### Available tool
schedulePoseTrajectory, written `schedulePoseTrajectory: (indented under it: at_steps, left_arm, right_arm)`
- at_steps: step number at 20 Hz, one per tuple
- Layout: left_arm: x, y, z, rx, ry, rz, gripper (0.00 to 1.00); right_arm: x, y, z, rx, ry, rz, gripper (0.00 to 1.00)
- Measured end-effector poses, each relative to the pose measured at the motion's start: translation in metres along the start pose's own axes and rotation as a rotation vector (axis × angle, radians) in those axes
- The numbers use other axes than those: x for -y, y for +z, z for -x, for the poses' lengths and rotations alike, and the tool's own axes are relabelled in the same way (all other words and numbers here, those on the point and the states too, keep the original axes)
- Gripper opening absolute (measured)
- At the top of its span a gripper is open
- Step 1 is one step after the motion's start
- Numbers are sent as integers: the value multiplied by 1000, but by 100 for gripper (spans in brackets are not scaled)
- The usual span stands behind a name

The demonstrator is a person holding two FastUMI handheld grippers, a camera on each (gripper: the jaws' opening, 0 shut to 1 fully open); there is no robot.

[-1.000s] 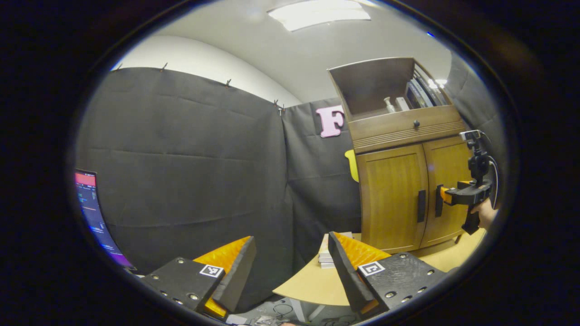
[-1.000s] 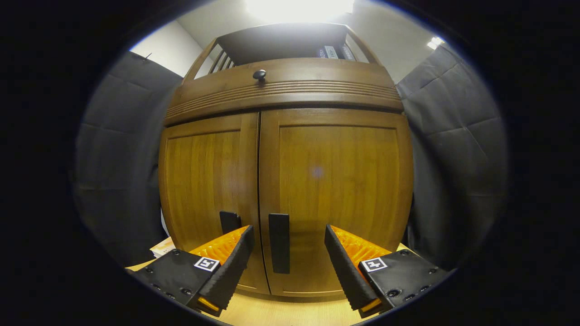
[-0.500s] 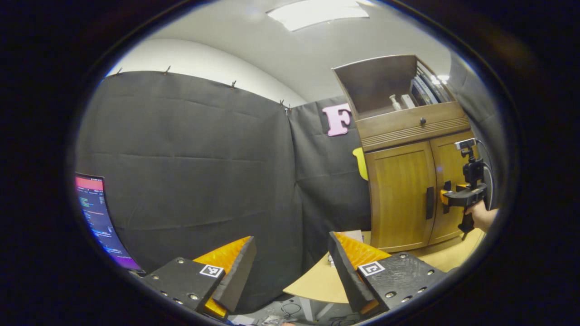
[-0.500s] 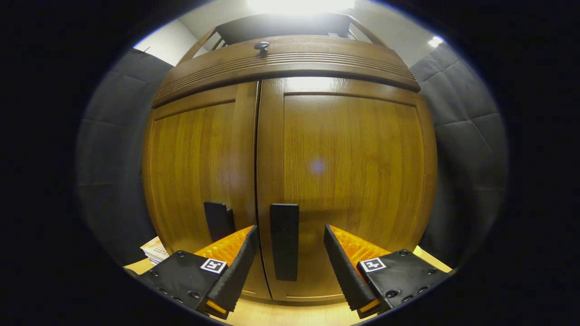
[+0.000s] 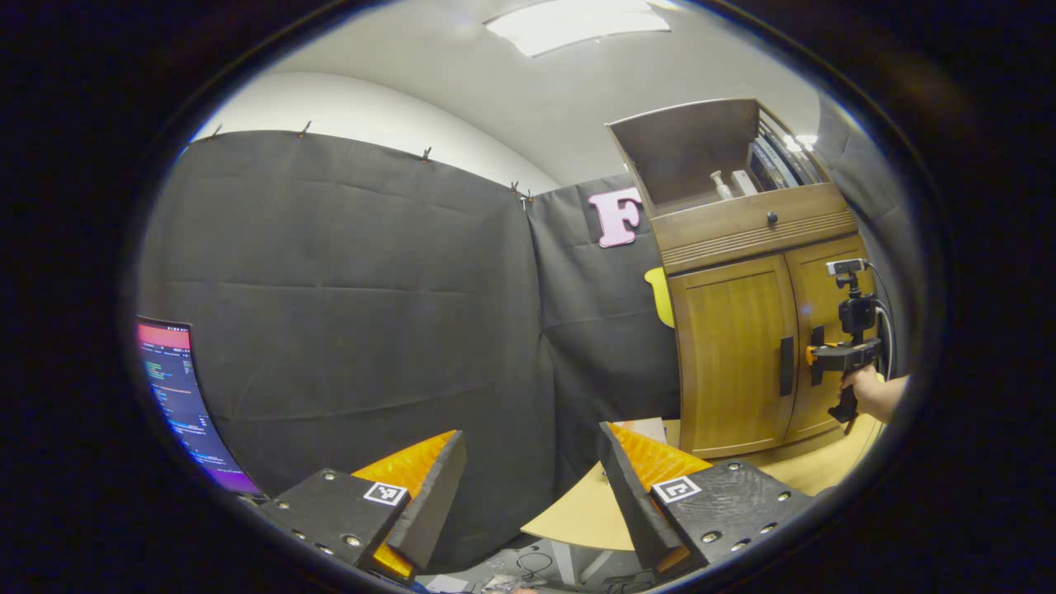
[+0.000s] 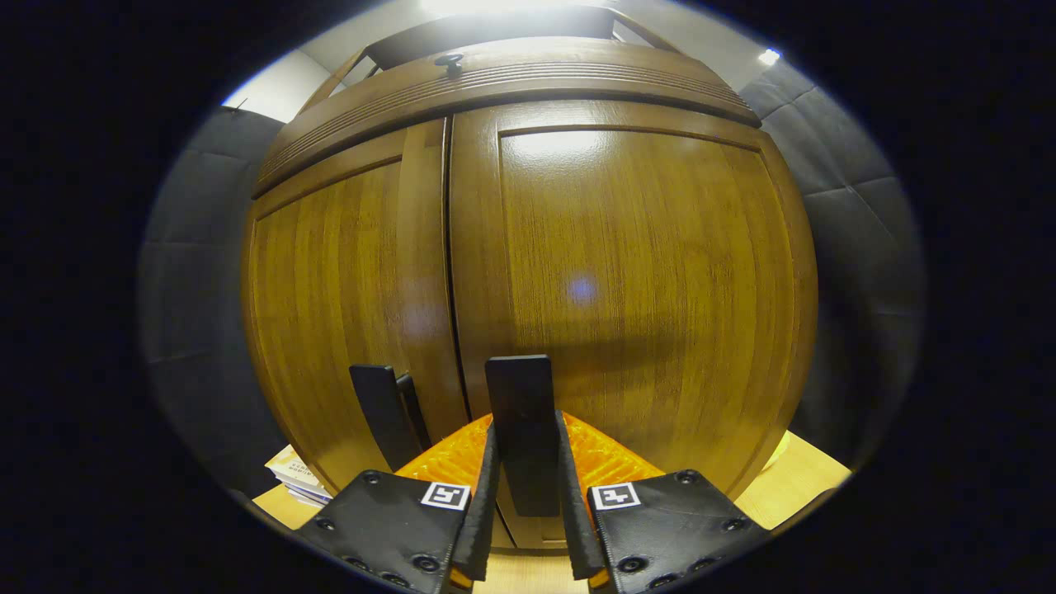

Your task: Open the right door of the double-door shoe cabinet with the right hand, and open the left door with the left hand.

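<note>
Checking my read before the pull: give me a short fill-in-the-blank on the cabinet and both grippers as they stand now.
1. The right gripper has its fingers closed on the ____ door's handle.
2. Both cabinet doors are ____.
3. The left gripper has its fingers ____, holding nothing.

Missing words: right; shut; open

No legible text from my feed; square markers (image 6: 446, 495) on my gripper fingers (image 6: 396, 528) carry patterns, not readable characters.
</note>
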State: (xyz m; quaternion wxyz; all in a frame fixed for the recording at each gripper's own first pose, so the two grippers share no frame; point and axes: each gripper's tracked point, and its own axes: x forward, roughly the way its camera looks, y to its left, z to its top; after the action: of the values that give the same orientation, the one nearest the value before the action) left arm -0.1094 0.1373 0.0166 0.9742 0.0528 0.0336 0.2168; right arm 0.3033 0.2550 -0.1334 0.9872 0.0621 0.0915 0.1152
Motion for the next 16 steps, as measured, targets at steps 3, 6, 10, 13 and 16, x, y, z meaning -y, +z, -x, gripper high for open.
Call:
schedulePoseTrajectory:
  at_steps: [3, 6, 10, 13, 16]
  left_arm:
    - [2, 0, 1, -2, -11, 11, 94]
    - [6, 1, -1, 3, -30, 17, 94]
    - [16, 1, -8, 15, -61, 24, 94]
    - [19, 1, -9, 16, -80, 31, 94]
    - [23, 1, -10, 19, -99, 37, 94]
  right_arm:
    - [0, -1, -2, 9, 13, 24, 20]
    - [0, 2, 3, 5, 33, 23, 17]
    - [1, 5, 13, 3, 48, 15, 20]
    - [1, 5, 23, 2, 60, 14, 20]
    - [3, 5, 36, 0, 69, 10, 17]
